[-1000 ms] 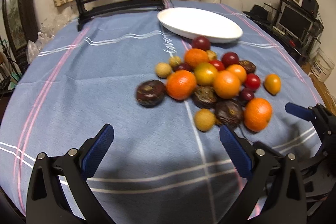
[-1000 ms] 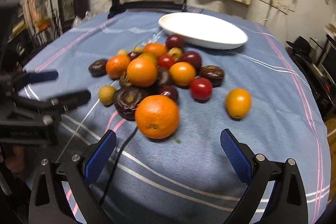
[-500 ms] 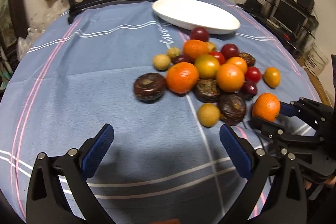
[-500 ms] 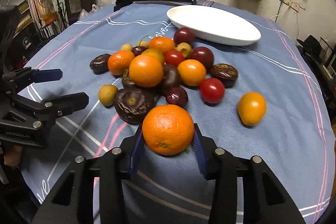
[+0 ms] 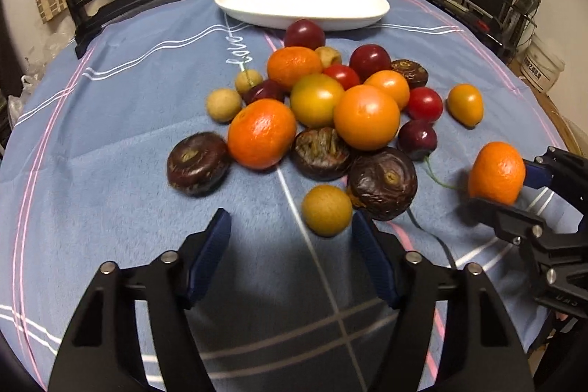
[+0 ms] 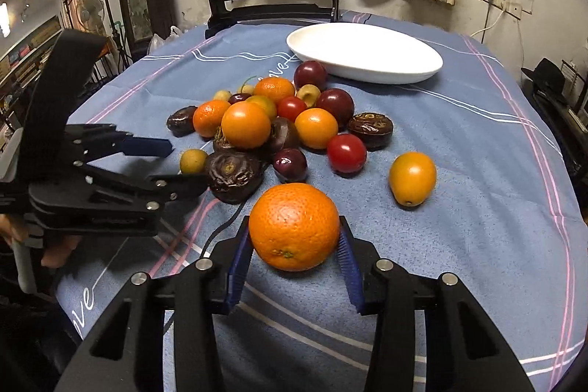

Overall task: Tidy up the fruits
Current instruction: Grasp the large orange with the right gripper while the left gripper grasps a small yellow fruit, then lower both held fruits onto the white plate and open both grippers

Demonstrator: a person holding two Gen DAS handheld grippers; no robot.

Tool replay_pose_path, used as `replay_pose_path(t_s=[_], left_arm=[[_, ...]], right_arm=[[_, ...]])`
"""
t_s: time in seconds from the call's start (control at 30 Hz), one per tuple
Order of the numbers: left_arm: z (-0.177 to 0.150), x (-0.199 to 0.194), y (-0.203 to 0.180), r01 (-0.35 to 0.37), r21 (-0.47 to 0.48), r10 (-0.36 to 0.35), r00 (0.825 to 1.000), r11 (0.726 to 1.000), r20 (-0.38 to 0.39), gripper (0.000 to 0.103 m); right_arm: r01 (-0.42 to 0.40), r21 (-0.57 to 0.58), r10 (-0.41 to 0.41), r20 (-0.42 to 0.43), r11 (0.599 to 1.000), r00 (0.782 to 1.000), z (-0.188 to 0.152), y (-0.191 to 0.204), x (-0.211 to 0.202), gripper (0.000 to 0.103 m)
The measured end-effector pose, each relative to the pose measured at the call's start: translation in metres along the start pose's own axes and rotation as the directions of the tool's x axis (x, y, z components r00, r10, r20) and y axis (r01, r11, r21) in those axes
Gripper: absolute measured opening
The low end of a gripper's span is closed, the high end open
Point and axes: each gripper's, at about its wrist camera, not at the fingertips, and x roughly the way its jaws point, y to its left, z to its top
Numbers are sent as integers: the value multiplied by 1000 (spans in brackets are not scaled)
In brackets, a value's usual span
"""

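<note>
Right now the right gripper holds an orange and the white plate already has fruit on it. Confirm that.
Not quite. The right gripper does hold the orange, but the white plate is bare; the right wrist view shows all other fruit lying on the tablecloth.

Blue tablecloth [image 6: 477, 142], pink and white stripes.
White plate [image 6: 367, 61]; orange mandarin [image 6: 294, 226]; blue gripper pads [image 6: 347, 263].

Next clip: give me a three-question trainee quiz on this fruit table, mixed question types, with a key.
1. True or false: the oval white plate already holds fruit.
2. What does the right gripper clamp? A) round orange mandarin B) red cherry tomato C) small tan longan
3. Fill in: the closing left gripper has ____ between its pads.

Key: 1 false; 2 A; 3 nothing.
</note>
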Motion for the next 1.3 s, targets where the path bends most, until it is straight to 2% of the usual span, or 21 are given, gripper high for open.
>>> replay_pose_path(t_s=[0.03, 0.07, 0.1, 0.23, 0.33, 0.43, 0.53, 0.6, 0.67, 0.77, 0.93, 1.0, 1.03, 1.07, 1.13, 1.17, 1.3], left_arm=[[2, 0, -1, 8, 8, -8, 1000, 1000, 6, 47], [3, 0, -3, 16, 22, -16, 1000, 1000, 13, 30], [4, -1, -6, 35, 39, -35, 999, 999, 17, 25], [6, -4, -6, 38, 60, -39, 999, 997, 17, 25], [15, -22, -1, 87, 70, -91, 995, 994, 46, 25], [38, -46, 2, 108, 85, -117, 986, 991, 118, 25], [82, -51, 5, 78, 65, -89, 979, 995, 186, 25], [116, -42, 7, 60, 40, -68, 973, 997, 221, 25], [147, -21, 11, 28, -2, -27, 975, 1000, 219, 25], [185, 24, 20, -14, -71, 26, 984, 997, 175, 25], [208, 76, 28, -31, -114, 40, 997, 993, 73, 25], [207, 90, 28, -20, -117, 25, 999, 993, 39, 30], [207, 94, 28, -19, -122, 23, 999, 992, 31, 40], [208, 95, 28, -11, -125, 17, 999, 992, 47, 50], [208, 91, 26, -29, -131, 40, 996, 991, 78, 60], [206, 86, 25, -42, -128, 53, 995, 991, 86, 63], [190, 59, 24, -28, -123, 41, 994, 992, 105, 67]], right_arm=[[-1, -1, 1, -1, 1000, 1000, 0, 0, 1, 44], [0, -1, 0, -2, 1000, 1000, 1, -1, 1, 45], [0, -1, 0, -2, 1000, 1000, 1, -2, 2, 45], [-23, 9, 22, 17, 1000, 1000, 8, -7, -3, 44], [-39, 14, 38, 51, 999, 998, 21, -14, -11, 44], [-46, 15, 45, 108, 999, 993, 49, -23, -17, 44], [-40, 36, 34, 150, 999, 988, 88, -33, -10, 45], [-18, 57, 8, 161, 998, 987, 118, -40, 7, 45], [-2, 80, -11, 155, 997, 988, 138, -49, 28, 45], [32, 122, -43, 90, 992, 995, 157, -64, 69, 45], [51, 202, -60, 38, 978, 997, 162, -91, 114, 45], [17, 228, -28, 44, 973, 999, 158, -96, 117, 47], [11, 238, -24, 53, 971, 998, 156, -98, 115, 51], [9, 242, -27, 68, 970, 997, 156, -98, 111, 62], [20, 233, -40, 82, 972, 996, 153, -97, 106, 62], [17, 227, -37, 82, 974, 996, 152, -97, 104, 62], [9, 214, -32, 103, 977, 994, 153, -99, 88, 62]])
